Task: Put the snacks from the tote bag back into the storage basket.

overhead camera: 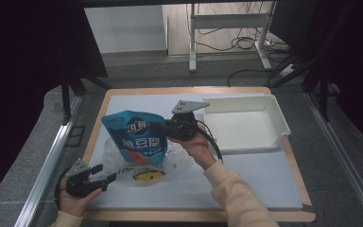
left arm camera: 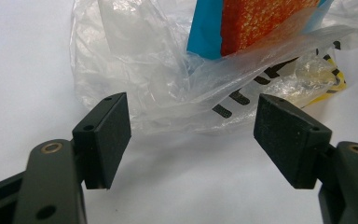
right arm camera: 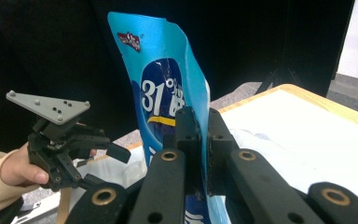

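While left gripper gapes, right gripper clamps blue pouch.

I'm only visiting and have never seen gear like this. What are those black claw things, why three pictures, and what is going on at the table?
A person holds a two-jaw black tool in each hand. One camera looks down from above; the other two ride on the tools and look along their jaws. The right gripper is shut on the edge of a blue printed food pouch, holding it upright. The left gripper is open, its jaws beside a crumpled clear plastic bag that lies on the white table mat around the pouch's lower end. An empty white plastic tray sits farther to the right.
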{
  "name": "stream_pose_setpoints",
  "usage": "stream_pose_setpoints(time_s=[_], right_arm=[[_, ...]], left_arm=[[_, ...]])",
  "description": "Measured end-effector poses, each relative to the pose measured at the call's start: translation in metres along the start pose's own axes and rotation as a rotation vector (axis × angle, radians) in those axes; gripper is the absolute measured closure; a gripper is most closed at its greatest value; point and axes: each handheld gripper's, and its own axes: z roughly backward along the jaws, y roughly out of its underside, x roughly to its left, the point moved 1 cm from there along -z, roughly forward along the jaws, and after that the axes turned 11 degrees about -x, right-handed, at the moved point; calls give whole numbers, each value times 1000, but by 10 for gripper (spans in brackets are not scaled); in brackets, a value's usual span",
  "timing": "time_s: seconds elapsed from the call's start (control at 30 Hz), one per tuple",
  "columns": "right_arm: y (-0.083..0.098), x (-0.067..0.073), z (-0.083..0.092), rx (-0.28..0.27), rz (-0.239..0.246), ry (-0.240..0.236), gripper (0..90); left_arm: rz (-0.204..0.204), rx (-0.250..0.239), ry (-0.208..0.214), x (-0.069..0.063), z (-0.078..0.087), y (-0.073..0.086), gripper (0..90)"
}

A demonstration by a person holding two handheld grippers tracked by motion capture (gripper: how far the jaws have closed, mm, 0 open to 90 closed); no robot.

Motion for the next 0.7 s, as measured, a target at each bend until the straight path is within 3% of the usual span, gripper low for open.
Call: stream_pose_setpoints(time_s=[0.7], right_arm=[[-1,15,-9,-69,-45,5,882]], left_arm=[[-2,-4,2,0,1,0,277]])
